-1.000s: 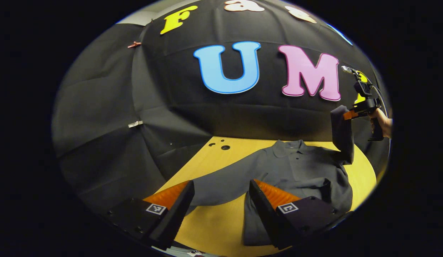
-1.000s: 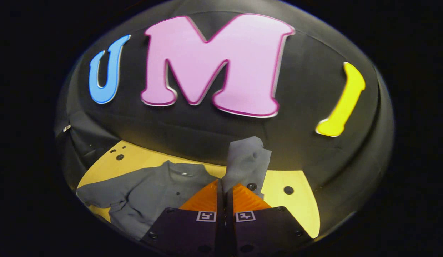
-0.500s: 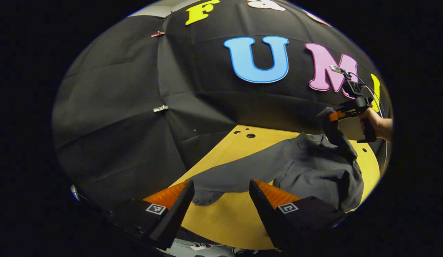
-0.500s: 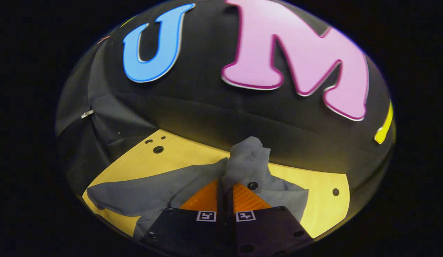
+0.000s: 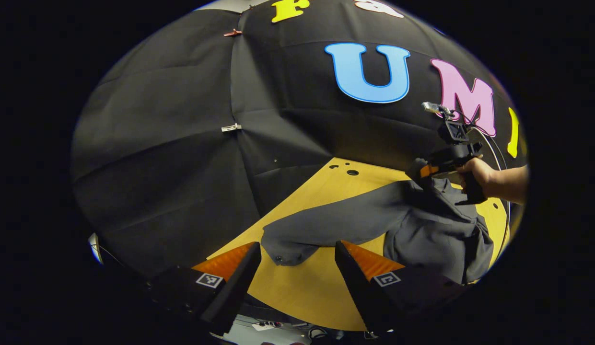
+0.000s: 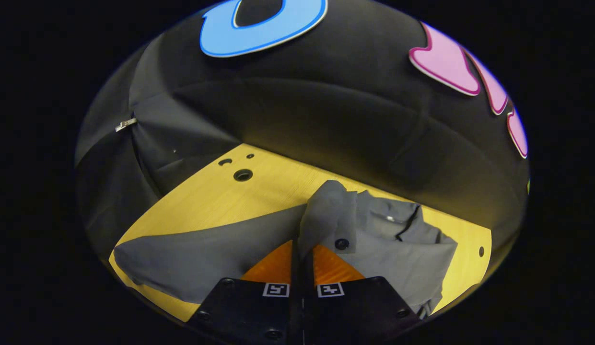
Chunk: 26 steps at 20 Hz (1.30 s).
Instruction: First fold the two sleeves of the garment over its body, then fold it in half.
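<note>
A dark grey long-sleeved shirt (image 5: 431,235) lies on the yellow wooden table (image 5: 302,292). One sleeve (image 5: 326,225) stretches flat toward my left gripper (image 5: 297,256), which hovers open just in front of its cuff (image 5: 283,251), nothing between its fingers. My right gripper (image 6: 302,251) is shut on the other sleeve's cuff (image 6: 328,215), holding it low over the shirt body near the collar (image 6: 398,220). In the left gripper view that right gripper (image 5: 429,170) and the hand (image 5: 474,170) holding it are over the shirt's far side.
The black cloth wall (image 5: 182,143) closes the table's back and left sides. Small holes (image 6: 242,175) sit in the table's far corner. The table's near edge (image 5: 297,322) runs just under my left gripper, with floor clutter below it.
My right gripper has carried the held sleeve down and inward over the shirt body. My left gripper has swung left, and the flat sleeve's cuff now lies between its fingers' line of sight.
</note>
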Available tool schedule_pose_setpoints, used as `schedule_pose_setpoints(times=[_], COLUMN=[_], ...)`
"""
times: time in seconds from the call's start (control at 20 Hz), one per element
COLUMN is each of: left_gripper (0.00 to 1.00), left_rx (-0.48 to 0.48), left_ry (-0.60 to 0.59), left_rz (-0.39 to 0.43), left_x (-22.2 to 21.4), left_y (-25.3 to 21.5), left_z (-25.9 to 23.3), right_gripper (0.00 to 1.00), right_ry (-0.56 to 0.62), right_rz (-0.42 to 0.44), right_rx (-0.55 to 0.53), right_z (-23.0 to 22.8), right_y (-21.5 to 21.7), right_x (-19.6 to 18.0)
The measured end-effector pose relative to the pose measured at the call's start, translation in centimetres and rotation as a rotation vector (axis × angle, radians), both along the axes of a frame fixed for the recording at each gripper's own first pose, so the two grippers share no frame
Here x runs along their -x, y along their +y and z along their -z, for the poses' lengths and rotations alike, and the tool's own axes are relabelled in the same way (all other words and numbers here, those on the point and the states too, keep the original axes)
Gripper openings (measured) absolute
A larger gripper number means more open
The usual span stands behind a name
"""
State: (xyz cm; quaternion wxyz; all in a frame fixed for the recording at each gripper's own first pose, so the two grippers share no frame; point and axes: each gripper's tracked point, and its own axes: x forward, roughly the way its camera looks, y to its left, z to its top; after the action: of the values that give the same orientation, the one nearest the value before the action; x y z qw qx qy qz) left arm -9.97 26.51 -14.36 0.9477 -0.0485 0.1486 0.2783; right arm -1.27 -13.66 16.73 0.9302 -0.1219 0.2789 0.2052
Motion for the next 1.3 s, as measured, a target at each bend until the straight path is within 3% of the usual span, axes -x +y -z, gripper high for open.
schedule_pose_setpoints(times=[0.3,0.45,0.5,0.55,0.9,1.1,1.3], left_gripper=[0.98,0.98,0.98,0.98,0.96,0.96,0.96], left_rx=[0.029,0.052,0.059,0.065,0.212,0.245,0.237], left_ry=[0.000,-0.003,-0.004,-0.002,0.025,0.105,0.153], left_rz=[-0.048,-0.078,-0.086,-0.093,-0.113,-0.097,-0.054], left_x=[0.3,0.4,0.3,0.2,-2.4,-5.2,-8.9], left_y=[2.4,3.6,4.1,4.6,8.3,9.8,10.6], left_z=[0.5,0.8,1.0,1.3,5.3,7.6,9.0], right_gripper=[0.33,0.92,0.92,0.98,0.98,0.98,0.99], right_ry=[0.036,0.012,-0.001,-0.017,-0.124,-0.138,-0.138], right_rz=[-0.042,-0.058,-0.058,-0.053,0.066,0.136,0.208], right_rx=[-0.029,-0.032,-0.029,-0.022,-0.067,-0.138,-0.132], right_z=[1.8,0.2,-0.4,-1.2,-5.7,-7.6,-7.0], right_y=[3.5,3.2,2.8,2.1,-5.3,-9.3,-14.4], right_x=[1.6,2.5,2.7,2.9,6.1,9.3,12.9])
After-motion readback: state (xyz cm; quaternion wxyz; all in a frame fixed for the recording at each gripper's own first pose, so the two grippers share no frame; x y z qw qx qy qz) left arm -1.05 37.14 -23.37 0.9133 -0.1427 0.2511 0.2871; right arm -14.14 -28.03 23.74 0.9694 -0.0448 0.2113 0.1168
